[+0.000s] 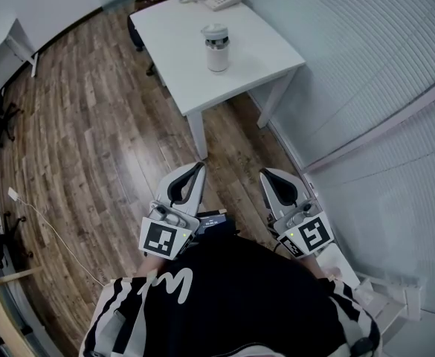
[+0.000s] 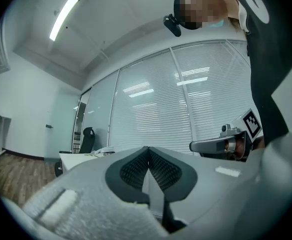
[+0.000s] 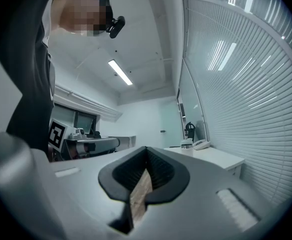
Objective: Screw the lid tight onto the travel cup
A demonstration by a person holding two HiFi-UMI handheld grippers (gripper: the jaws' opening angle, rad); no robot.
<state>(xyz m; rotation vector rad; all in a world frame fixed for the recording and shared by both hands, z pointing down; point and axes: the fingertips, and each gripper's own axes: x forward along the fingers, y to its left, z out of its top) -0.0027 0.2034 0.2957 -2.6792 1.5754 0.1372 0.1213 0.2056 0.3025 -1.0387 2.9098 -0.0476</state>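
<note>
Travel cup (image 1: 217,48) stands upright on the white table (image 1: 165,28) with its lid (image 1: 215,30) on top. Left gripper (image 1: 199,167) and right gripper (image 1: 265,174) both fully closed, nothing between the jaws. Both are over the wood floor (image 1: 91,125), well apart from the cup.

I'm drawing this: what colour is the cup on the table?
The travel cup is white with a dark band; clearest in the head view.
</note>
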